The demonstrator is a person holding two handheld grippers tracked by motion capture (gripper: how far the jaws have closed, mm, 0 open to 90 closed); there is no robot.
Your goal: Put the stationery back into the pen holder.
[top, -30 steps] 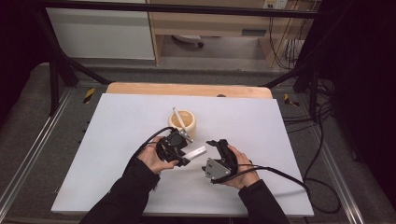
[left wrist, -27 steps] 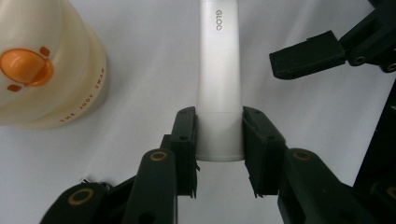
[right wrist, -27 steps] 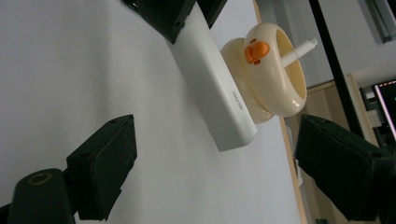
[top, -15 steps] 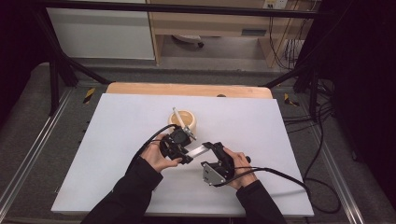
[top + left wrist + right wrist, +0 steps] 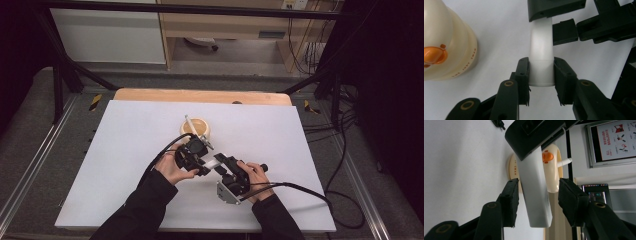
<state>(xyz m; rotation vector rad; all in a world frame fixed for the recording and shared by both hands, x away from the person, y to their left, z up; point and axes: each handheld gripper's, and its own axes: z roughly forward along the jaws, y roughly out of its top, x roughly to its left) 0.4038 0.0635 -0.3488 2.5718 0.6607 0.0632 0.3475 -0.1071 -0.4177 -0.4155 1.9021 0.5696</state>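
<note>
In the middle of the high view, a white oblong piece (image 5: 212,162) is held above the white table (image 5: 125,150) between the two tools, so that one end can be kept steady while the other end is taken. This is probably why it is lifted and kept level and not left lying on the table. In the left gripper view, the left gripper (image 5: 541,75) is closed on the wider end of the piece, at the centre of the frame, and both pads are pressed against its sides. In the right gripper view, the right gripper (image 5: 537,195) has just been closing around the other end; the piece stands between its jaws, close to the left pad, but a clear gap is seen at the right pad, so a firm grip is not yet made. A cream bowl with an orange duck mark (image 5: 195,128) is placed just above the hands, with a white stick (image 5: 190,122) in it.
</note>
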